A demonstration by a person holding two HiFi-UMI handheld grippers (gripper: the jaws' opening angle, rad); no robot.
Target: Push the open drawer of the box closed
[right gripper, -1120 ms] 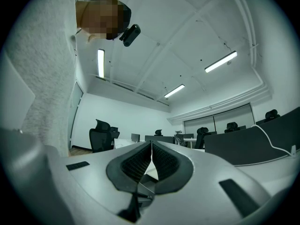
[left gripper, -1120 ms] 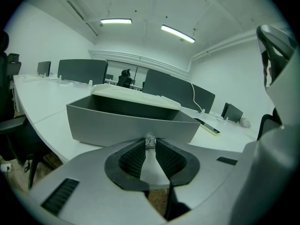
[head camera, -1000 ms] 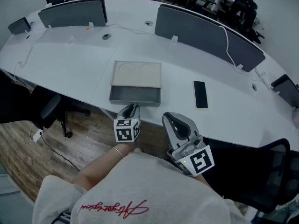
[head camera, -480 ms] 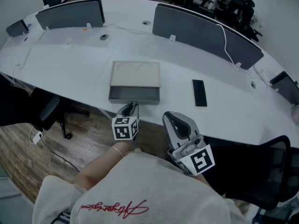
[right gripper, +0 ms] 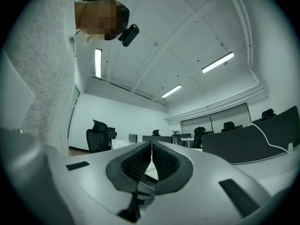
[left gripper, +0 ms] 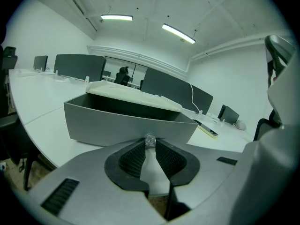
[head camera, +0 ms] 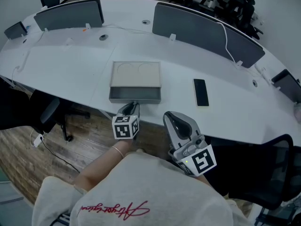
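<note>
1. Drawer (head camera: pixel 135 96) juts from the box (head camera: pixel 136 74) toward the person, its front crosswise, near the table (head camera: pixel 70 69) edge.
2. Left gripper (head camera: pixel 133 106) sits dead ahead of it, pinching its knob (left gripper: pixel 149 139) (the nearer tool).
3. Right gripper (head camera: pixel 170 118) is clenched, empty, aside.

Matt grey plastic on the drawer (head camera: pixel 135 96), smooth matt cream on the box top (head camera: pixel 136 74), a small clear glossy knob (left gripper: pixel 149 140) — smooth white table (head camera: pixel 66 67) with a faint sheen, glossy black phone (head camera: pixel 201 92), grained wood floor (head camera: pixel 89 135), ribbed black rubbery pads (left gripper: pixel 132 157), soft cloth shirt (head camera: pixel 141 197)
</note>
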